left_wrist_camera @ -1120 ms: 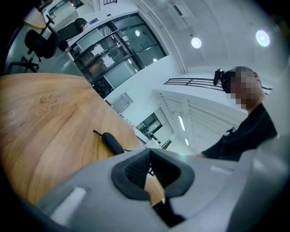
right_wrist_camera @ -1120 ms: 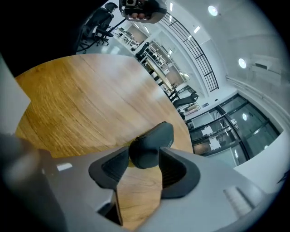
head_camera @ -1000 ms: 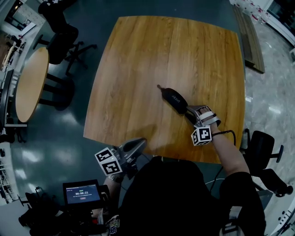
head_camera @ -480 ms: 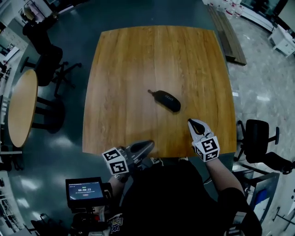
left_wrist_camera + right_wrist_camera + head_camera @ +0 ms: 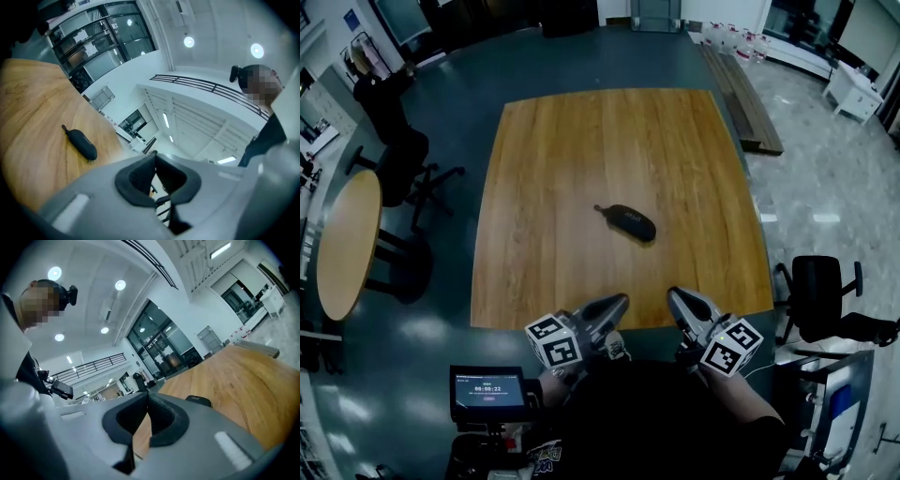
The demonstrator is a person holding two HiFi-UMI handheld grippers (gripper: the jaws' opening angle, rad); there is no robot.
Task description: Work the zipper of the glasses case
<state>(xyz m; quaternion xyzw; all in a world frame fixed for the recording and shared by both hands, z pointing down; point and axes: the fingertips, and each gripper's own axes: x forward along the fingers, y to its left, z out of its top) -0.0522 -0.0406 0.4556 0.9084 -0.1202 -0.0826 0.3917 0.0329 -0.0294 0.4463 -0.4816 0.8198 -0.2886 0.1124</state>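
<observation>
The black zipped glasses case [image 5: 625, 221] lies alone near the middle of the square wooden table [image 5: 553, 159], its small pull tab pointing to the far left. Both grippers hover at the table's near edge, well short of the case and touching nothing. My left gripper [image 5: 622, 301] is shut and empty; in its own view its jaws [image 5: 154, 158] meet, with the case [image 5: 80, 143] off to the left. My right gripper [image 5: 674, 295] is also shut and empty. Its closed tips [image 5: 146, 397] hide most of the case [image 5: 199, 401] behind them.
A round wooden table [image 5: 342, 246] and an office chair [image 5: 405, 159] stand to the left, with a person [image 5: 380, 89] beyond them. Another chair [image 5: 825, 292] is at the right, a long bench [image 5: 748, 98] at the far right. A small screen [image 5: 487, 392] sits below my left hand.
My right gripper has let go of the case's near end, shut, rolled over and drawn back up to the table's near edge. The left gripper edged forward. The head view tilted up.
</observation>
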